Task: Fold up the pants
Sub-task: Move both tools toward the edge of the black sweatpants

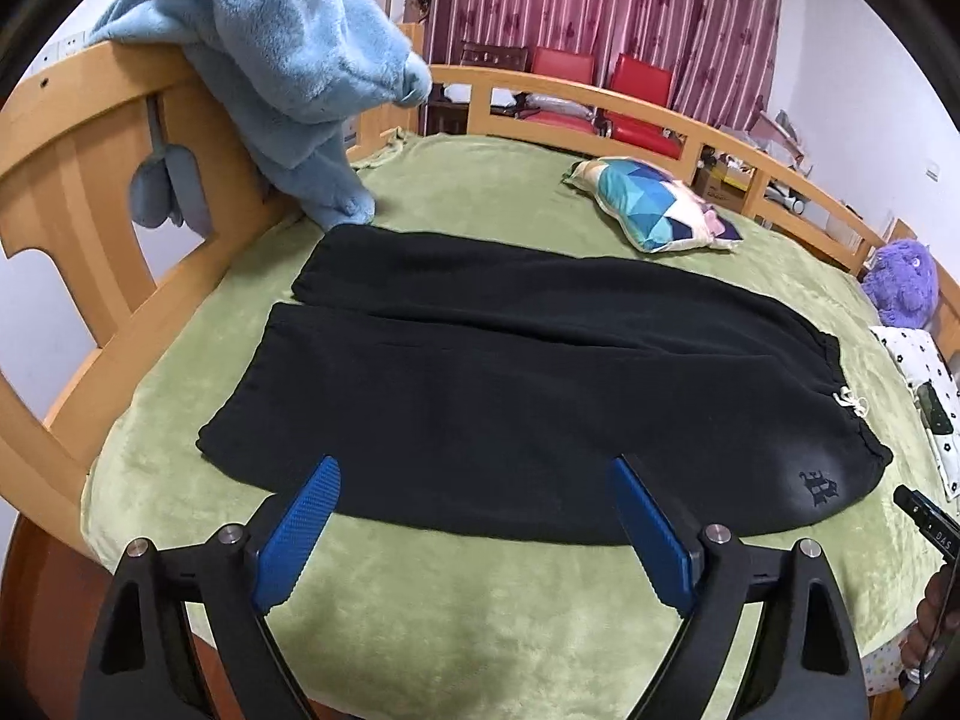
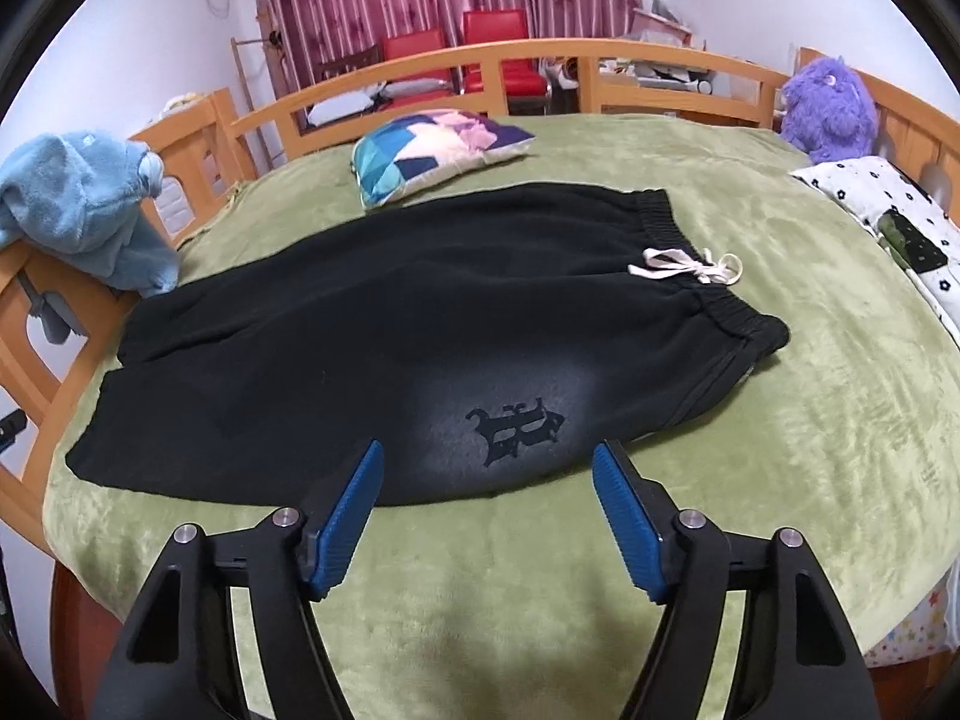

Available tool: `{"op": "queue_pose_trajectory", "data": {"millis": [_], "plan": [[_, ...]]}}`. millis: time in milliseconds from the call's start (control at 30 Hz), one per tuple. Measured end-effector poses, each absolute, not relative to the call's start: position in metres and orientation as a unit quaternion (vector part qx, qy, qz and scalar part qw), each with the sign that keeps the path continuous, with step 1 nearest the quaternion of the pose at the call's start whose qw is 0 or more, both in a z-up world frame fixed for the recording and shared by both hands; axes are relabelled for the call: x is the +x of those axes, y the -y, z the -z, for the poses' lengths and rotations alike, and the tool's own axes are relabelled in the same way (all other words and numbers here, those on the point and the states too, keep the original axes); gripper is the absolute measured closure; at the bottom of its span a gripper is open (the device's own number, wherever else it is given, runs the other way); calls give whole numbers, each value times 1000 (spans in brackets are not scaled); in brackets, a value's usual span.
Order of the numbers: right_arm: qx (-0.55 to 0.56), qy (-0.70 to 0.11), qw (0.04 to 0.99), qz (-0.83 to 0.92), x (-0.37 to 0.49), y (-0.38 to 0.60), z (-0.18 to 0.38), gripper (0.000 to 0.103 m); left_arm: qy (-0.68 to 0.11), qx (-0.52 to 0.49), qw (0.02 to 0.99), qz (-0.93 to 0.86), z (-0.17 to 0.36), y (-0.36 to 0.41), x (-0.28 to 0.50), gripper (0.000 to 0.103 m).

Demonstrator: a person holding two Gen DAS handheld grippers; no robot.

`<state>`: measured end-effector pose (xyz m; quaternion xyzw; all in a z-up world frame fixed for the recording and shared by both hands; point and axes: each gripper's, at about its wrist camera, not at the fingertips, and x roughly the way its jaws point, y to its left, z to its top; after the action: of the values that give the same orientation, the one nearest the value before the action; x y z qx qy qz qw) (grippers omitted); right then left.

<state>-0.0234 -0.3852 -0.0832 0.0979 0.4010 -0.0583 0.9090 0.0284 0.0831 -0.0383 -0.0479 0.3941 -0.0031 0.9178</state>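
You hold both grippers, left (image 1: pixel 474 468) and right (image 2: pixel 487 450), spread wide and empty above the pants' (image 1: pixel 510 384) near edge, seemingly ready to pinch it.

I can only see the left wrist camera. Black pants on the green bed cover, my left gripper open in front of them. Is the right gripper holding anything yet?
Observer: No. The right gripper is open and empty, at the near edge of the pants, by the printed logo.
Operator: In my view the drawstring is just a tiny knot. Is it tucked in?
Observer: No, the white drawstring lies loose across the waistband.
Operator: Anything beyond the waistband end?
Observer: A purple plush toy sits against the bed rail, fully in view, apart from the pants.
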Motion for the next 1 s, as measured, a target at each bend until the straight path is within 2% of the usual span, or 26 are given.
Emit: {"op": "queue_pose_trajectory", "data": {"millis": [333,500,733,1000], "plan": [[144,-426,890,77,13,385,96,36,-431,-43,901,-7,56,-101,64,14],[147,-431,884,105,24,399,124,36,-438,-76,896,5,83,-111,79,14],[176,-442,872,114,16,411,158,36,-443,-72,894,1,117,-111,66,14],[166,-440,876,108,6,402,159,36,-451,-80,889,-7,133,-117,45,14]]}}
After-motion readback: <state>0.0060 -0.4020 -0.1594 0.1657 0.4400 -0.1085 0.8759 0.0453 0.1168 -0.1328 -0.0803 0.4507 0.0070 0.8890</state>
